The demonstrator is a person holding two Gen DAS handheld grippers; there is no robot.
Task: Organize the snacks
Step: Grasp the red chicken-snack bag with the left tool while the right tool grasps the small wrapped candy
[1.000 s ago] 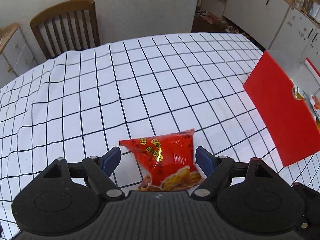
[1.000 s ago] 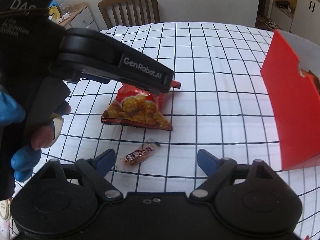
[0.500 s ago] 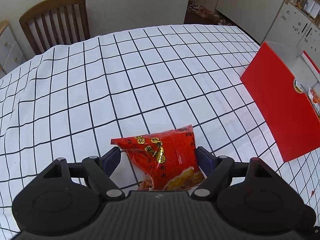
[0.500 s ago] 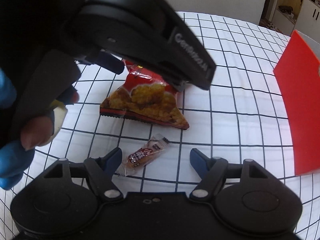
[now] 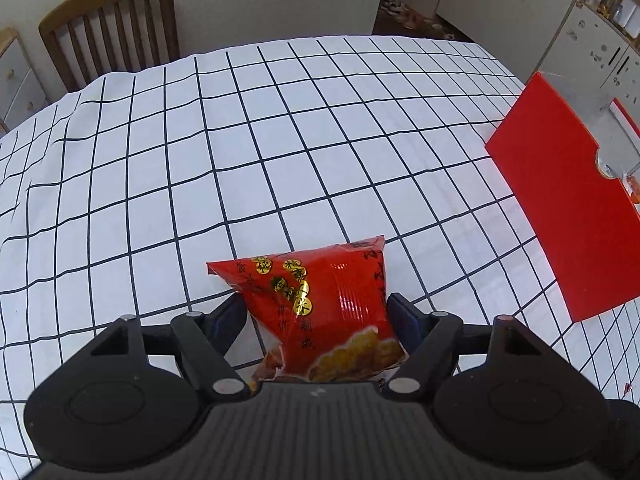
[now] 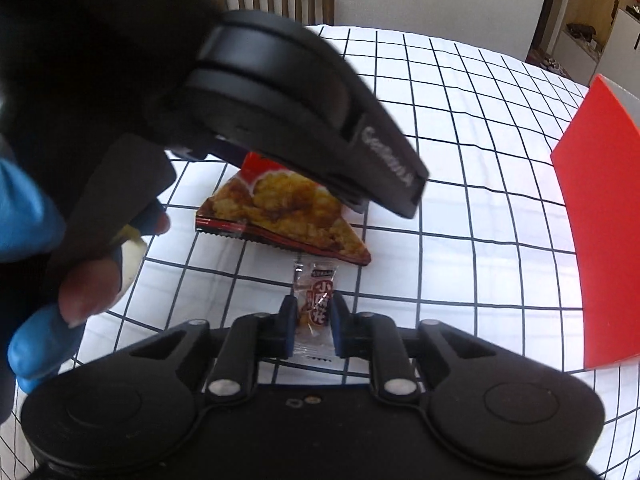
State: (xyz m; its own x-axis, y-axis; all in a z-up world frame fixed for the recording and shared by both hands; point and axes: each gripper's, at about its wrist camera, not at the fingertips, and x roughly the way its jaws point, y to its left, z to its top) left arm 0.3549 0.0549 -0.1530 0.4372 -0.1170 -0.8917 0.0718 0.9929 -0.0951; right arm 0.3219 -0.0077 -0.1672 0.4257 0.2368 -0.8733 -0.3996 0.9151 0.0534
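Snacks mid-pickup: we've got left gripper [image 5: 316,316] fingers clamping the red chip bag [image 5: 328,316], right gripper [image 6: 313,328] pinched on small candy [image 6: 318,304] — next, carry both to red box [image 6: 600,216] w/o slipping.

Left gripper [image 5: 316,312]: 2 fingers pressed against both sides of a load. Right gripper [image 6: 313,322]: fingers nearly together, clamping. Gloved hand [image 6: 44,264] on left handle.
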